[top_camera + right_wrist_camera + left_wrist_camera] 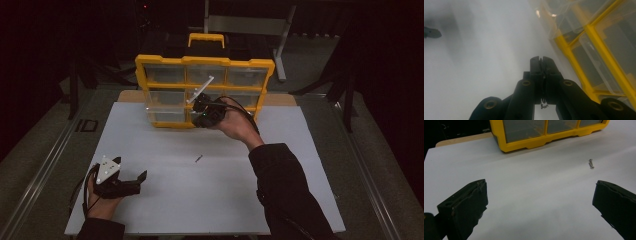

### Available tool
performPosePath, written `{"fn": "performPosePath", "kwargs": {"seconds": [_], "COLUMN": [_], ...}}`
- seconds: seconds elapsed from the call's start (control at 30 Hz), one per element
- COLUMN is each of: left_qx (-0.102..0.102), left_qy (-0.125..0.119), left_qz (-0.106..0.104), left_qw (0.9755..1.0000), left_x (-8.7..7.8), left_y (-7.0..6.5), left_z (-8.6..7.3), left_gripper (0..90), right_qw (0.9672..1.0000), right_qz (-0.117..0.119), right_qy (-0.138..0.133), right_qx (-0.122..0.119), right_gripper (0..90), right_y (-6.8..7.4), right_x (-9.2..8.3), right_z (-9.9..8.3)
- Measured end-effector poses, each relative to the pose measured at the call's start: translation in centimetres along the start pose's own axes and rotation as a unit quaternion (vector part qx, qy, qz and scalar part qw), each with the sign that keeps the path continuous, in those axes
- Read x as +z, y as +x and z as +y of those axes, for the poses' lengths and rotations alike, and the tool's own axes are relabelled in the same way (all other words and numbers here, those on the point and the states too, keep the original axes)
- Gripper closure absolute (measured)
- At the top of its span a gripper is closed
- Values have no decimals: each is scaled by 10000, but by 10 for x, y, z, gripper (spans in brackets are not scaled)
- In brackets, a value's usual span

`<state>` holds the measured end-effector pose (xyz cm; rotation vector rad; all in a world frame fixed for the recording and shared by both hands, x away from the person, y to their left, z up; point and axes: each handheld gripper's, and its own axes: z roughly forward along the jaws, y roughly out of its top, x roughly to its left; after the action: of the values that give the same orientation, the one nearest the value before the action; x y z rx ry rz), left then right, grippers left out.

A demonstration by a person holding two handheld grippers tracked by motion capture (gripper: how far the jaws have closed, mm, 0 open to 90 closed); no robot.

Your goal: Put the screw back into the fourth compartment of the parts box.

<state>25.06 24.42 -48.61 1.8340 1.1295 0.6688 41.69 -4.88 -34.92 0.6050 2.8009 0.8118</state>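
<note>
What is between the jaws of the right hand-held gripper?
The right hand-held gripper is shut on a small screw, whose end pokes out below the pads; the rest is covered by the jaws.

Room: kept dark, the walls lost in shadow.
Floor [45, 145]: grey, with a metal rail [37, 172] seen at the left.
Table [300, 200]: white top, laid over a wooden board [127, 95].
Furniture: grey metal frame [250, 22] set behind, black stands at both sides.
</note>
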Motion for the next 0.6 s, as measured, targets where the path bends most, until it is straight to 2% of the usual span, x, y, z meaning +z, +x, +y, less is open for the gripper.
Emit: {"fn": "performPosePath", "kwargs": {"seconds": [0.5, 0.6], "left_qx": [-14, -8], "left_qy": [1, 9], "left_qz": [0, 2], "left_qw": [10000, 10000], "left_x": [0, 0], "left_y": [1, 1], "left_z": [0, 0], "left_gripper": [7, 6], "right_qw": [9994, 9989], "right_qz": [-104, -126], "right_qy": [-255, -340], "right_qx": [187, 293], "right_gripper": [875, 874], "right_y": [-1, -1], "right_x": [-11, -12], "right_z": [15, 18]}}
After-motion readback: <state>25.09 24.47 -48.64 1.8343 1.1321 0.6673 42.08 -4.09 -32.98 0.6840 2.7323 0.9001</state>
